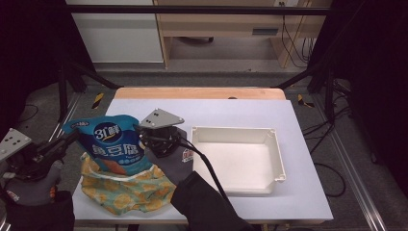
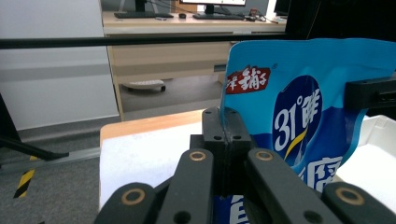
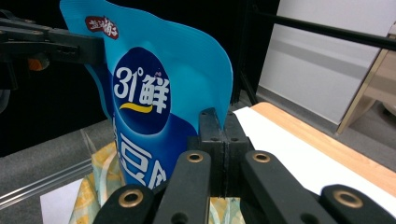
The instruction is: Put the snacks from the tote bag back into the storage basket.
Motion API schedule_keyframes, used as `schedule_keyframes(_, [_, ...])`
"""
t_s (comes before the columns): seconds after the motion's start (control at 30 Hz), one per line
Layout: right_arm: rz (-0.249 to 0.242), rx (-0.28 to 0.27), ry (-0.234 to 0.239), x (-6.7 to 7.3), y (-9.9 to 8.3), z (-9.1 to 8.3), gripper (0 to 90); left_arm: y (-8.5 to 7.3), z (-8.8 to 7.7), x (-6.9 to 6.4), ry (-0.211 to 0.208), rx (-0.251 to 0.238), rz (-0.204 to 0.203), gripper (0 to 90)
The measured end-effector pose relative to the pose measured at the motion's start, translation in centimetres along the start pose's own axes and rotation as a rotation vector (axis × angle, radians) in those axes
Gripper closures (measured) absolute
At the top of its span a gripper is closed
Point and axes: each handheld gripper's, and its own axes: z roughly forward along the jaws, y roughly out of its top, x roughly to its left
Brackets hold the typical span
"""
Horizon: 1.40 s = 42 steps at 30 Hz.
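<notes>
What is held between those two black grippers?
A blue snack bag, pinched at opposite edges by the left gripper and right gripper, seen in the high view.

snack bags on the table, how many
2: the blue bag is held upright by its side edges between the left tongs and right tongs; the yellow orange-print bag lies flat beneath it. Others may hide underneath.

Both grippers (image 1: 72, 136) (image 1: 139, 129) clamped shut, raised.

Blue snack pouch (image 1: 114, 142) held upright by its side edges above an orange-patterned bag (image 1: 126, 190).
</notes>
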Motion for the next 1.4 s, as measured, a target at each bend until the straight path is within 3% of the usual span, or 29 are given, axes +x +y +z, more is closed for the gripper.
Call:
schedule_keyframes(0.77, [-0.042, -0.051, -0.013, -0.1, 3.5, -2.9, 90.0, 4.0, -1.0, -1.7, -0.005, -0.056, 0.038, 90.0])
schedule_keyframes(1.4, [-0.064, -0.072, -0.043, -0.9, 4.8, -5.9, 90.0, 5.6, -0.7, -3.9, -0.040, -0.075, 0.061, 90.0])
